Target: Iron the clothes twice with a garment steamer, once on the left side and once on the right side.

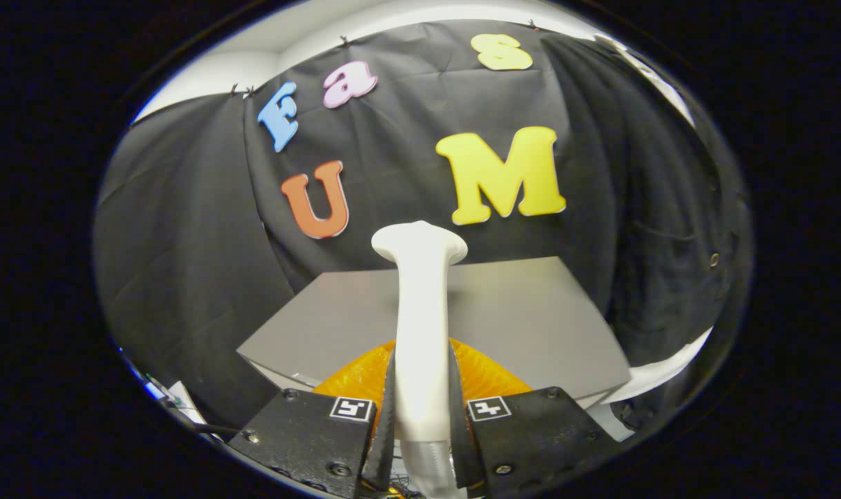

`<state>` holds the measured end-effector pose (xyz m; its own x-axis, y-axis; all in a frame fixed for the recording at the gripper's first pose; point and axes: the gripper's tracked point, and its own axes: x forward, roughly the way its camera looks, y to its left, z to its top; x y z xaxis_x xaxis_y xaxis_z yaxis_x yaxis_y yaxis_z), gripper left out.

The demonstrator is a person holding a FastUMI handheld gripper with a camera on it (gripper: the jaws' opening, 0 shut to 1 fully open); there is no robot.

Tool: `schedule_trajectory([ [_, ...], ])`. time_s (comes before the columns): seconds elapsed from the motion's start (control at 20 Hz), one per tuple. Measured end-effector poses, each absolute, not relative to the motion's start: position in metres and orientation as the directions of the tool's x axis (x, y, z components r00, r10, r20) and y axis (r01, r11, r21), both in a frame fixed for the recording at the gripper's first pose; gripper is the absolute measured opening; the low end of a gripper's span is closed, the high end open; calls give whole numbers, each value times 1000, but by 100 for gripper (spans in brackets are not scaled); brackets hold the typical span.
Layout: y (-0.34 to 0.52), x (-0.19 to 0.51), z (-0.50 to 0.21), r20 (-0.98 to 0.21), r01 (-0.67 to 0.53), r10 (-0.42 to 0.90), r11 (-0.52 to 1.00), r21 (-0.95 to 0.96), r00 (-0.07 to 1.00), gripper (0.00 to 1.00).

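Your fingers [421, 416] pinch the steamer [421, 326] low on its handle — swing fast and its head could tip sideways.

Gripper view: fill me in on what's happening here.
A person's handheld gripper is shut on the white garment steamer, both fingers pressing its handle. The steamer's head points away, toward the black cloth wall. Below it lies an orange object, which I cannot identify, at the near edge of a grey table. A dark garment hangs to the right of the table. The steamer is not touching it, so ironing does not look started.
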<state>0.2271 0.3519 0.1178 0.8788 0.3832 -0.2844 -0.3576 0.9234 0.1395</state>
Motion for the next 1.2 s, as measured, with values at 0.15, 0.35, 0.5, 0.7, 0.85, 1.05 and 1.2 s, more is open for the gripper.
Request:
schedule_trajectory([
  [0.15, 291, 202, 168, -180, -309, 330, 942, 134, 927, 37],
  [0.35, 207, 170, 236, -27, -206, 210, 972, 111, 977, 36],
  [0.5, 150, 158, 275, 47, -120, 116, 987, 107, 992, 36],
  [0.7, 99, 162, 307, 85, -42, 34, 995, 95, 996, 36],
  [0.85, 76, 178, 320, 90, -10, 2, 996, 88, 996, 36],
  [1.05, 70, 200, 318, 66, -10, 9, 1000, 12, 998, 36],
  [1.2, 70, 208, 302, 32, -15, 15, 1000, -14, 999, 36],
])
